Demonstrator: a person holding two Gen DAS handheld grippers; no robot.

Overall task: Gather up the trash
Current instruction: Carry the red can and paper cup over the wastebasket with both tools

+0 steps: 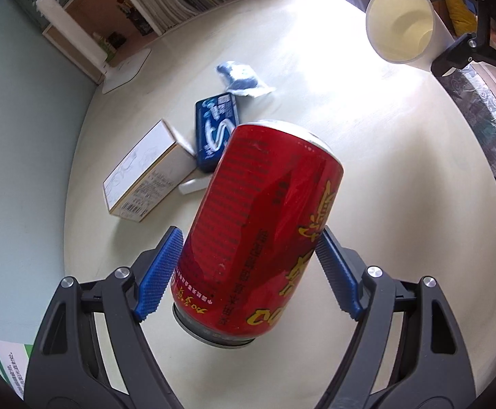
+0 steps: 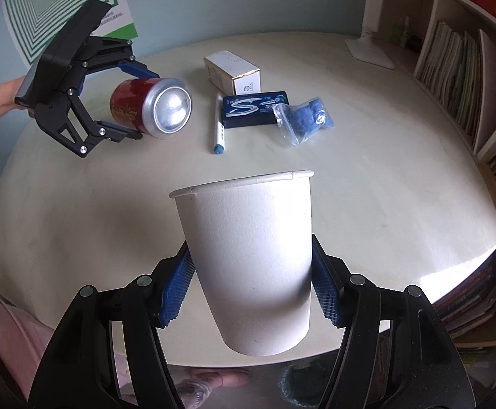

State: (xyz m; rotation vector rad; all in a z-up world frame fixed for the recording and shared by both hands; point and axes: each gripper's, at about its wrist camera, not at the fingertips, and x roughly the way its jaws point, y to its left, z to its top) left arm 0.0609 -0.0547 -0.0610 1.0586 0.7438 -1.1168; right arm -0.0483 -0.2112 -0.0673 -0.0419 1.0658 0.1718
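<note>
Both your grippers are full: your left gripper [image 1: 248, 269] clamps the red can [image 1: 258, 231] across its body, and your right gripper [image 2: 251, 286] clamps the white paper cup [image 2: 248, 259] low on its wall. Both loads hang clear above the desk [image 2: 384, 221].

The can's long axis tilts forward and up between the pads, its silver end toward the desk's far edge. The cup stands nearly upright in your grip, mouth up and away from you.

No bin shows in either view, so I cannot tell which way it lies.

The remaining litter sits together toward the far edge, ahead of both hands: the small box [image 2: 232, 71], the blue gum pack [image 2: 251, 109], the marker [image 2: 219, 126] and the plastic bag [image 2: 302, 121]. The bag lies nearer your right hand's side, the box and marker more central.
</note>
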